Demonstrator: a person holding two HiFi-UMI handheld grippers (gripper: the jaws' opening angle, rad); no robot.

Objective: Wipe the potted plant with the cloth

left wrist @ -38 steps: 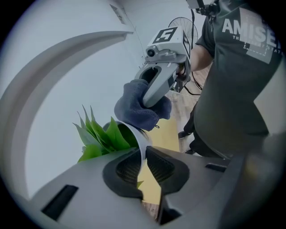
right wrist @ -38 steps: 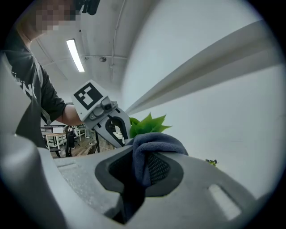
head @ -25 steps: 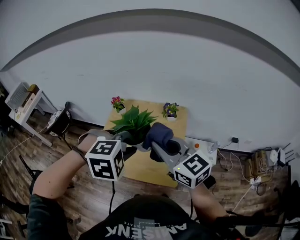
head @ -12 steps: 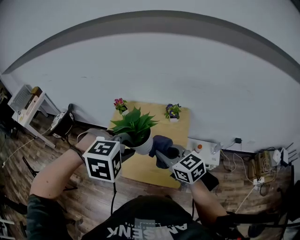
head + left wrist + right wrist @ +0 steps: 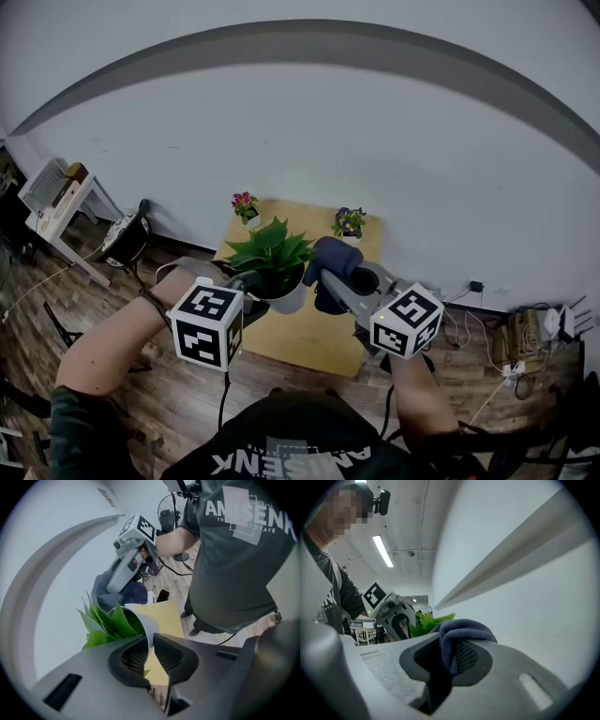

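Both grips show only in gripper views: left gripper [image 5: 151,655] pinches pot rim [image 5: 150,634], right gripper [image 5: 449,657] clamps cloth [image 5: 461,630].

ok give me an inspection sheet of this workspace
surface: small yellow table, against the wall.
job's things: potted plant over the table; dark blue cloth beside its leaves.
clutter: two small flower pots at the table's back edge.
grippers: left gripper shut on the rim of the white pot; right gripper shut on the cloth.
cables: cords and plugs on the floor at right.
surroundings: wood floor, white shelf at left.
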